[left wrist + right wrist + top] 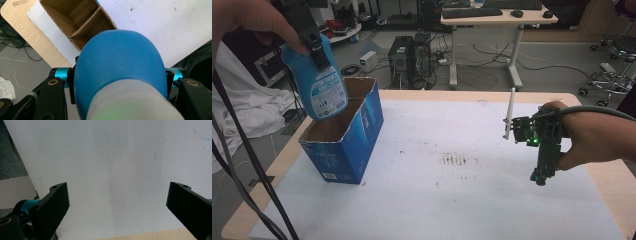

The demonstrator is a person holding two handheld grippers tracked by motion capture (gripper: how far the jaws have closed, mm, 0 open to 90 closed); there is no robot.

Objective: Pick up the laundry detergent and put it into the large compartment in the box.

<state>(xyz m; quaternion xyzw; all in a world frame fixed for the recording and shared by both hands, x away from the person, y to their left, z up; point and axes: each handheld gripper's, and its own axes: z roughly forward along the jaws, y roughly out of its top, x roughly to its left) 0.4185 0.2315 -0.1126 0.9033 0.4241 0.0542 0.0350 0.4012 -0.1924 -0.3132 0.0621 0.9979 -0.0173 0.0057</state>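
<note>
Blue bottle point(318, 82) in left gripper point(314, 42), seemingly above box point(343, 145).

Your left gripper point(318, 47), raised high at far left, clamps its load; your right gripper point(117, 200) hovers low, jaws wide apart.

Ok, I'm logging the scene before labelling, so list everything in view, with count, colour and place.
bottle: 1, blue with a label, held above the box
box: 1, blue outside, brown inside, open top with a divider, table's left
table: 1, wood edge, white cover
stain: 1, reddish, cover's middle
computers: 2, dark, floor behind the table
desk: 1, pale, far back, holding a keyboard
left tongs: shut on the bottle
right tongs: open, empty, over the table's right
</note>
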